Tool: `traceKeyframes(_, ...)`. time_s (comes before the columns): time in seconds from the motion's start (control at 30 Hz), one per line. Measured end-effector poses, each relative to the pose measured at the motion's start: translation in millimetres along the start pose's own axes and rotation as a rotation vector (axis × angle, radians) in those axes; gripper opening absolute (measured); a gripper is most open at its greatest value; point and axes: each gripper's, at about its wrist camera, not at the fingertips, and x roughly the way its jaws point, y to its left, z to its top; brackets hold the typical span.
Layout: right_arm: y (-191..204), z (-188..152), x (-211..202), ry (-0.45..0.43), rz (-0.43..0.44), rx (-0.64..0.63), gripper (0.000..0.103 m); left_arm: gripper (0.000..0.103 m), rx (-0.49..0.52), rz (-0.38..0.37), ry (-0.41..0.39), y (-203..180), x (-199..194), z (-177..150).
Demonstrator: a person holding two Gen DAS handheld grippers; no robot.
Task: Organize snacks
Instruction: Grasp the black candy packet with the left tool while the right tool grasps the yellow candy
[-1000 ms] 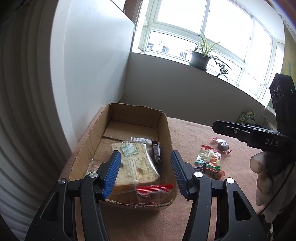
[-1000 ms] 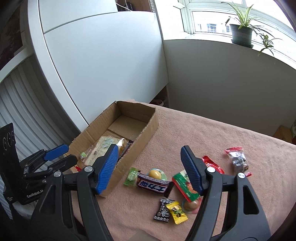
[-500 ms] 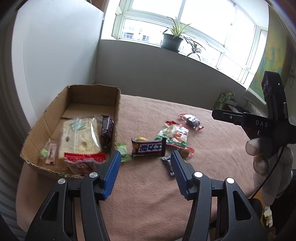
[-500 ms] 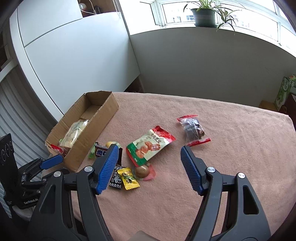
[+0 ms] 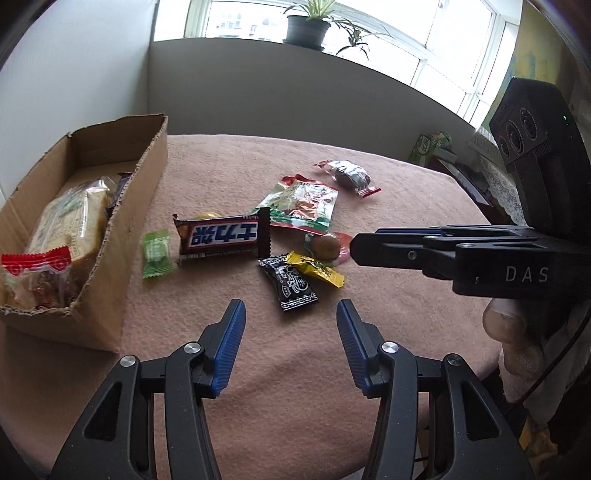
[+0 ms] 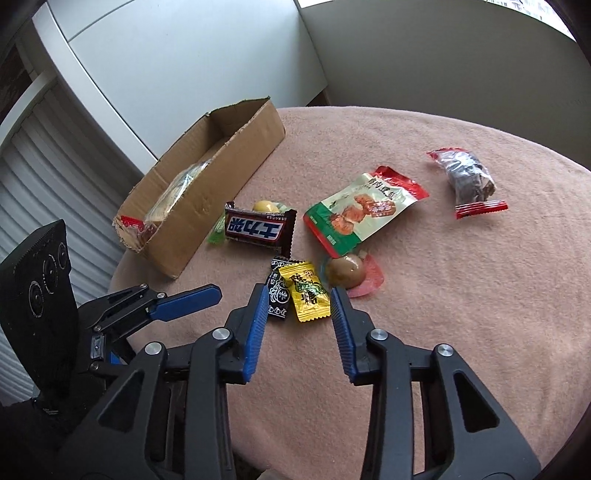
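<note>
Loose snacks lie on the pink cloth: a chocolate bar (image 5: pixel 221 236) (image 6: pixel 258 229), a green candy (image 5: pixel 157 253), a black candy (image 5: pixel 291 284) (image 6: pixel 277 291), a yellow candy (image 5: pixel 317 267) (image 6: pixel 304 295) and a brown ball sweet (image 5: pixel 325 245) (image 6: pixel 347 271). My right gripper (image 6: pixel 299 295) (image 5: pixel 354 247) is low over the cloth, jaws closing, with the yellow candy between its tips; the pads do not press it. My left gripper (image 5: pixel 290 314) (image 6: pixel 218 293) is also closing, with nothing between its pads, and the black candy lies just ahead. The cardboard box (image 5: pixel 147 177) (image 6: pixel 229 166) holds wrapped bread (image 5: pixel 70 221).
A green and red packet (image 5: pixel 303 205) (image 6: pixel 362 210) and a dark snack bag (image 5: pixel 349 173) (image 6: pixel 469 177) lie farther back. A wall and window sill with a plant (image 5: pixel 306 26) stand behind the table. The cloth's rounded edge runs close on the near side.
Both grippers swung away from the box toward the loose snacks and sank closer to the cloth. The right jaws narrowed sharply around the yellow candy; the left jaws narrowed a little.
</note>
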Motion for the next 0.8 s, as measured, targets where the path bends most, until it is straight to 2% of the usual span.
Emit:
traceKeyframes(0.1,-6,1,13,0.031,0.037,0.028,0.031,0.04,0.005,0.004,0.012,-1,5,0)
traceKeyframes(0.27,-12,2,24,0.058,0.08,0.057,0.031,0.039,0.008,0.007,0.019,0,9,0)
traceKeyframes(0.53,-14,5,35,0.077,0.05,0.039,0.031,0.039,0.011,0.005,0.029,1,16,1)
traceKeyframes(0.77,-9,9,42,0.088,0.016,-0.027,0.031,0.039,0.03,0.021,0.039,0,28,4)
traceKeyframes(0.8,-10,9,42,0.086,0.007,-0.032,0.027,0.039,0.032,0.025,0.04,0,29,5)
